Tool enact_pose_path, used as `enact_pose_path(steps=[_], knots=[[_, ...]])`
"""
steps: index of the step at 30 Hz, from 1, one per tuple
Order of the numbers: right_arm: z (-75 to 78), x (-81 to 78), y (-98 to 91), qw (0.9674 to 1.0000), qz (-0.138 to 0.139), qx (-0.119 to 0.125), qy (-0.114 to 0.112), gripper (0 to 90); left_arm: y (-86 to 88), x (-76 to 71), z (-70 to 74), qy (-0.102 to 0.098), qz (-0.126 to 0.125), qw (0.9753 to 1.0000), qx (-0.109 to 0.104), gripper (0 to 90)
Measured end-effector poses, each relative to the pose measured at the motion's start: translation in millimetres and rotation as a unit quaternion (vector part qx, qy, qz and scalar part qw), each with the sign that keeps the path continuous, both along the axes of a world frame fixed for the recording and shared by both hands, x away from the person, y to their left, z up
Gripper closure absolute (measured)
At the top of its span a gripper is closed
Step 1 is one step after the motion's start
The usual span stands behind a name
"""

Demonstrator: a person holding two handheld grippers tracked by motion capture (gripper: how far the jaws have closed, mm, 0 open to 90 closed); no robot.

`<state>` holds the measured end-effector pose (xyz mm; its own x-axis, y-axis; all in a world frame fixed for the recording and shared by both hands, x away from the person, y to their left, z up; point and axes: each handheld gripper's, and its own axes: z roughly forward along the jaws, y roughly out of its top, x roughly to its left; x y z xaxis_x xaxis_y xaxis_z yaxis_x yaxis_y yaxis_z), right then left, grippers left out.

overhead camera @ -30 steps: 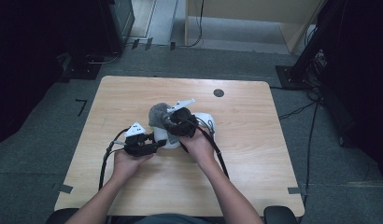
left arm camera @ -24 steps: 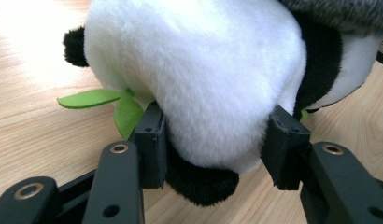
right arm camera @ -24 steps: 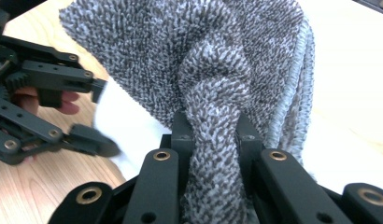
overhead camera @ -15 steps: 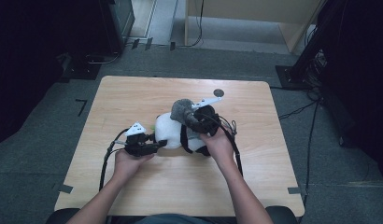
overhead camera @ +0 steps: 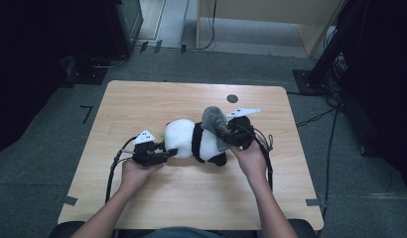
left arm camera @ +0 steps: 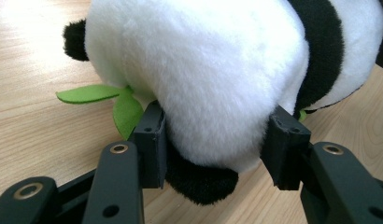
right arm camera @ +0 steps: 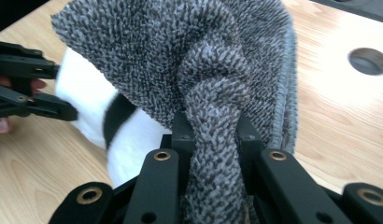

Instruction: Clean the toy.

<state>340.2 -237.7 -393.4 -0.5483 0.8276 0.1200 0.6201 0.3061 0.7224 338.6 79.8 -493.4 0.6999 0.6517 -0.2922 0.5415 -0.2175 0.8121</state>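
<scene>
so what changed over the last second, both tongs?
The right tongs, shut on the grey cloth, carried it rightward along the panda plush, uncovering the white head end. The left tongs stayed clamped on the plush, and the plush itself barely shifted on the table.

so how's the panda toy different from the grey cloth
The panda toy is smooth white-and-black plush, rounded and stuffed; the grey cloth is looped, nubbly, limp and bunched. The panda lies on the table, pinched by the left tool; the cloth drapes over its back, clamped in the right tool. Both are soft.
</scene>
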Motion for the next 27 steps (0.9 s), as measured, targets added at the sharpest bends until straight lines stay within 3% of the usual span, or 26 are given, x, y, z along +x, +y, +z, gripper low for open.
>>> enact_pose_path(steps=[5, 8, 10, 13, 17, 20, 23, 27], knots=[[11.9, -6.5, 4.8, 0.9999, 0.001, 0.011, -0.007, 77.1, 0.2, -0.2, 0.6, 0.001, 0.004, 1.0000, -0.005, 49.4], [17.5, -9.1, 23.9, 0.9994, 0.024, 0.023, -0.007, 77.0, -0.4, -0.9, 1.9, -0.003, 0.004, 1.0000, -0.005, 49.5], [17.3, -9.2, 42.1, 0.9989, 0.042, 0.017, -0.007, 77.0, -0.9, -1.4, 2.5, -0.005, 0.005, 1.0000, -0.004, 49.5], [12.5, -7.2, 70.8, 0.9977, 0.067, 0.011, -0.006, 76.9, -1.3, -2.3, 3.5, -0.007, 0.005, 1.0000, -0.003, 49.5], [3.9, -4.7, 105.3, 0.9954, 0.094, 0.021, -0.003, 76.9, -1.0, -2.6, 3.9, -0.010, 0.003, 0.9999, -0.002, 49.5], [-7.2, -2.1, 124.4, 0.9948, 0.098, 0.026, 0.013, 76.9, -0.3, -2.8, 4.4, -0.005, 0.005, 0.9999, -0.013, 49.5], [-21.8, -1.9, 135.0, 0.9945, 0.102, 0.021, 0.013, 76.9, -1.4, -3.5, 4.4, -0.001, 0.010, 0.9999, -0.009, 50.3], [-29.9, -2.0, 128.3, 0.9940, 0.108, 0.015, -0.004, 77.7, -2.4, -3.3, 3.6, -0.001, 0.006, 1.0000, -0.005, 51.5]])
